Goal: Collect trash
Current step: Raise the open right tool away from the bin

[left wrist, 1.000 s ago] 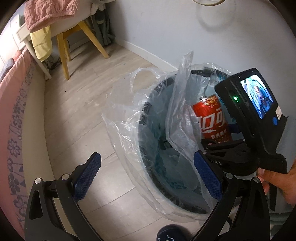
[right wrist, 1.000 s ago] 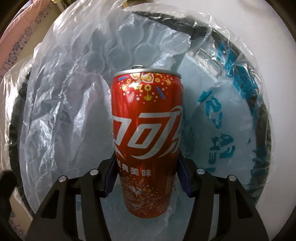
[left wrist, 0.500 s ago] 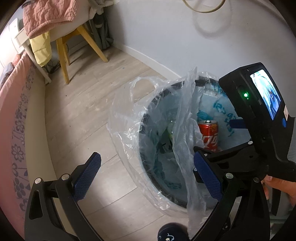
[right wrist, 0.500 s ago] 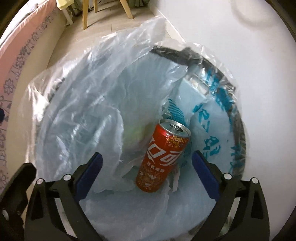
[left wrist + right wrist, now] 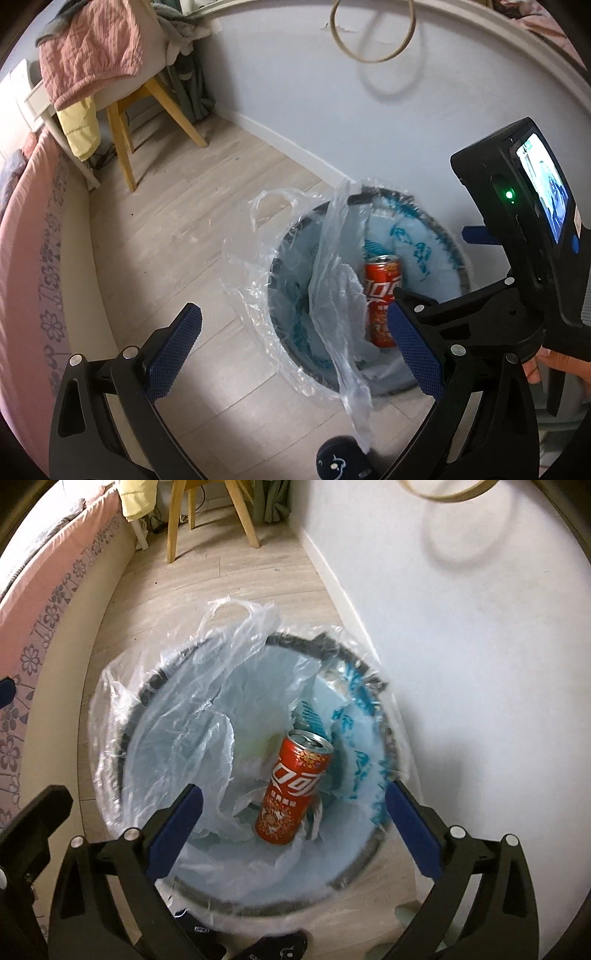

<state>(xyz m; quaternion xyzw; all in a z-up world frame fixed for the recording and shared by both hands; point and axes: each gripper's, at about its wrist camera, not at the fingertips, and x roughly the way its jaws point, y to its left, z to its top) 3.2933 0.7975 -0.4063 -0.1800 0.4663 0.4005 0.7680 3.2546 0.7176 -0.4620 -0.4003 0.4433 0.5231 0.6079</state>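
The pale plank floor (image 5: 236, 590) carries everything here, with a white wall (image 5: 480, 646) along its right edge and a pink flowered bed edge (image 5: 44, 627) along its left. A wooden chair (image 5: 125, 122), draped with a pink cloth (image 5: 92, 62), stands at the far left corner of the floor. The round trash bin (image 5: 384, 834) sits on the floor right against the wall, lined with a clear plastic bag (image 5: 166, 731) whose loose handles spill over the rim toward the bed side.

The right gripper (image 5: 291, 830) hangs above the bin with its jaws spread as wide as they go; they have just been opening, and nothing is gripped between them. The left gripper (image 5: 295, 350) is also spread wide and empty, hovering over the bin's near-left rim (a fold of the bag stands up between its pads without being pinched).

The red can (image 5: 293, 792) lies inside the bin, down in the bag near the wall side, below and between the right gripper's blue pads (image 5: 177, 830) and apart from both. Its long axis leans: base toward the near rim, open top tipped up toward the far right, toward the wall.
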